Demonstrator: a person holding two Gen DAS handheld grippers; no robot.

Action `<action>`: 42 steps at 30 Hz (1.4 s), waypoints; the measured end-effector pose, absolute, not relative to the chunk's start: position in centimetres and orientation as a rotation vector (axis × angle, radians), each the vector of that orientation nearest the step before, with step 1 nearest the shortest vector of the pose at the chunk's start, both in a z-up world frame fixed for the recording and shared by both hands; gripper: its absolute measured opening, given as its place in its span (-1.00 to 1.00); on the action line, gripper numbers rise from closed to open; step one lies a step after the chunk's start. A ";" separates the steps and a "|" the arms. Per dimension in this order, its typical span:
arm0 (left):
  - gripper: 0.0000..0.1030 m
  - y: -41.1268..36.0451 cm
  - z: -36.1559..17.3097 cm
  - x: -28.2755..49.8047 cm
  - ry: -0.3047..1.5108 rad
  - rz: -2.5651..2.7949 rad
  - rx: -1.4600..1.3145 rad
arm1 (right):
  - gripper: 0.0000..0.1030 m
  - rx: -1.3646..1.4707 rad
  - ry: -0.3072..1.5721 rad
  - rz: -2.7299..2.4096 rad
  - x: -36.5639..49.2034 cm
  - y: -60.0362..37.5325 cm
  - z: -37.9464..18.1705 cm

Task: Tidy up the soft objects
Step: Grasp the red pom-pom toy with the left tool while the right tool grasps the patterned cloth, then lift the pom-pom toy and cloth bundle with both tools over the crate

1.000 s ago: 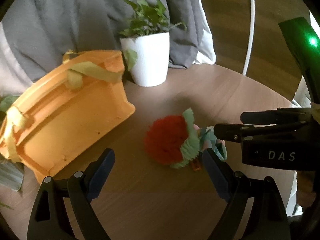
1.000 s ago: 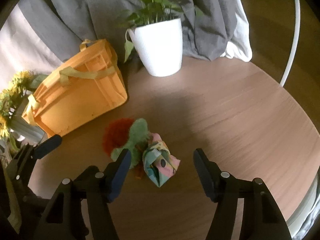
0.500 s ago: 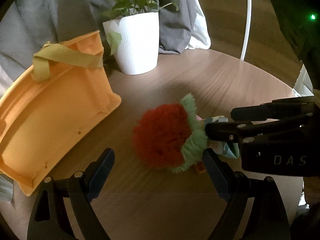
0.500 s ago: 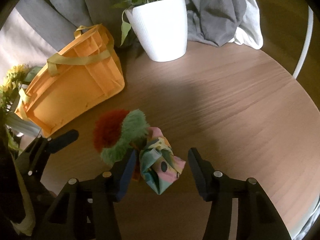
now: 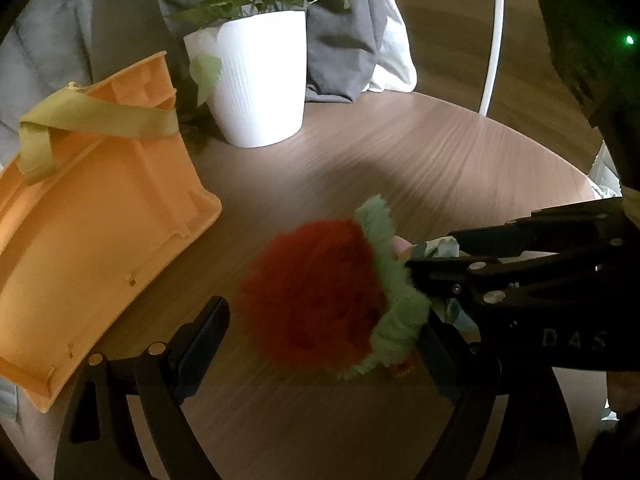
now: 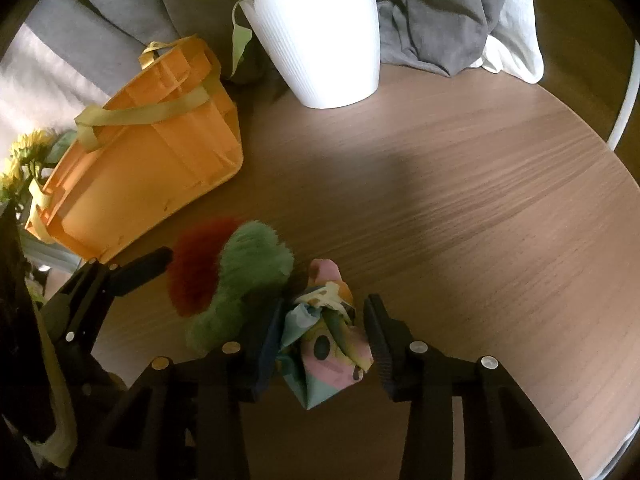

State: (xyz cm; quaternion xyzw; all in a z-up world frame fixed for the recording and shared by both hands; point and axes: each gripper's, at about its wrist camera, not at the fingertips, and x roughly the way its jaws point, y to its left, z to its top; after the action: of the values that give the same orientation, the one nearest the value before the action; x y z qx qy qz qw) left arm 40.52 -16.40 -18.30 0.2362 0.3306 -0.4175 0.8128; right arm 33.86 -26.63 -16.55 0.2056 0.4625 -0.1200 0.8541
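Jaws of right gripper (image 6: 324, 344) closing either side of patterned cloth bundle (image 6: 326, 344), right pad not yet touching. Left gripper (image 5: 324, 344) spread wide around red-and-green plush toy (image 5: 328, 300), just beside bundle. One toy, one bundle. Beyond: one orange tote bag (image 6: 144, 168), one white plant pot (image 6: 320, 36).

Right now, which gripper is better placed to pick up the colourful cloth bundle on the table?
The right gripper. Its jaws are closing with the cloth bundle directly between them. The left gripper stands wide open around the red and green fluffy toy instead, beside the bundle.
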 end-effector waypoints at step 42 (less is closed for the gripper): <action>-0.35 -14.2 -14.6 37.7 0.687 -0.706 0.252 | -0.45 0.405 0.903 -0.153 31.5 -27.5 -14.6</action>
State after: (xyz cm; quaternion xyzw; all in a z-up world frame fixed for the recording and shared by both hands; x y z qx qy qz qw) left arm 37.69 -14.15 -14.56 0.1204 0.3288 -0.3379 0.8736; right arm 31.55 -27.48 -14.57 0.1942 0.4329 -0.0732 0.8772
